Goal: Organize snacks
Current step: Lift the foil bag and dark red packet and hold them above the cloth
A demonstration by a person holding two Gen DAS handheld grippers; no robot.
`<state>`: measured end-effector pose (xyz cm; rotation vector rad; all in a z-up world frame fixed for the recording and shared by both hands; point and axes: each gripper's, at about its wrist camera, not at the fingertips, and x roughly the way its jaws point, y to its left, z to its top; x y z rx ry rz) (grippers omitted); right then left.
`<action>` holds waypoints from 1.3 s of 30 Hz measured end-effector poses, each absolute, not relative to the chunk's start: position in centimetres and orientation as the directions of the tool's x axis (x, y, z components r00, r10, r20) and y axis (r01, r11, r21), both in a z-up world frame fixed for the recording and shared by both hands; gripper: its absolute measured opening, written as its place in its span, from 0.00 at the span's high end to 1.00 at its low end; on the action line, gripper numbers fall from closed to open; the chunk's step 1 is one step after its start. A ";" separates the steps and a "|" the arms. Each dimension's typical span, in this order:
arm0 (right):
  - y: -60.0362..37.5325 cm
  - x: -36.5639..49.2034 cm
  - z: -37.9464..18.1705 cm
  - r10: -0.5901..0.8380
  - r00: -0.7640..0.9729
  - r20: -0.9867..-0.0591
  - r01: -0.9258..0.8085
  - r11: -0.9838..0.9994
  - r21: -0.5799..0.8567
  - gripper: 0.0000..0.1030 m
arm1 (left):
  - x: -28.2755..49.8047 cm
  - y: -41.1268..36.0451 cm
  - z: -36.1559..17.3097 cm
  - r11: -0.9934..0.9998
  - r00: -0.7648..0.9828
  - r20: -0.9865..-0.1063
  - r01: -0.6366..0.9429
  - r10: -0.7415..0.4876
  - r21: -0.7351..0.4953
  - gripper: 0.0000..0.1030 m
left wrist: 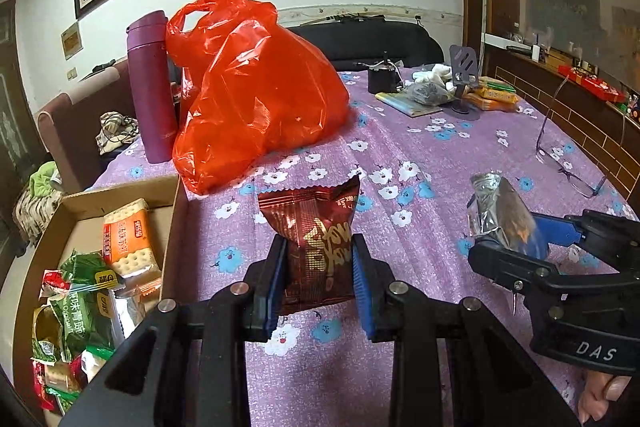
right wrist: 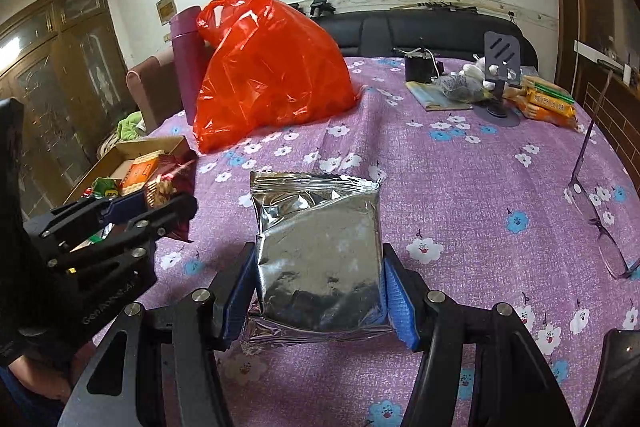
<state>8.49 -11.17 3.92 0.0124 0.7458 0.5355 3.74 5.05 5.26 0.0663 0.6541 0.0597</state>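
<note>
Over the purple tablecloth (left wrist: 440, 219), each claw pinches a packet.

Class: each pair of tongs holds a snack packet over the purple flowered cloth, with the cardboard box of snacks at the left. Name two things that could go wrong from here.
1. The left tongs pinch the dark red packet only at its lower half; it may slip out before reaching the cardboard box.
2. The right tongs carry the silver packet close beside the left pair; the two could collide on the way to the box.

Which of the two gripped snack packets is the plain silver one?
The silver packet in the right gripper; the left gripper holds a dark red printed packet.
</note>
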 end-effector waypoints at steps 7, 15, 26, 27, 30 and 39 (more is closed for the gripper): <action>-11.5 8.6 4.0 0.467 0.613 -0.637 -0.449 0.870 0.205 0.38 | 3.4 5.0 5.5 0.995 0.802 -0.591 -0.045 0.091 0.092 0.71; -11.6 8.5 4.1 0.465 0.620 -0.632 -0.444 0.872 0.206 0.38 | 3.0 4.7 5.7 0.990 0.817 -0.564 -0.058 0.121 0.128 0.71; -11.6 8.3 4.3 0.467 0.624 -0.626 -0.447 0.871 0.205 0.38 | 2.9 4.6 5.8 0.988 0.821 -0.556 -0.064 0.131 0.138 0.71; -11.6 8.3 4.3 0.467 0.625 -0.625 -0.447 0.871 0.204 0.38 | 2.9 4.6 5.8 0.989 0.820 -0.557 -0.063 0.129 0.136 0.71; -11.6 8.3 4.4 0.466 0.626 -0.625 -0.445 0.872 0.204 0.38 | 2.9 4.6 5.7 0.989 0.820 -0.557 -0.064 0.130 0.137 0.71; -11.6 8.2 4.5 0.464 0.630 -0.623 -0.445 0.873 0.200 0.38 | 2.8 4.9 6.0 0.988 0.822 -0.554 -0.071 0.135 0.135 0.71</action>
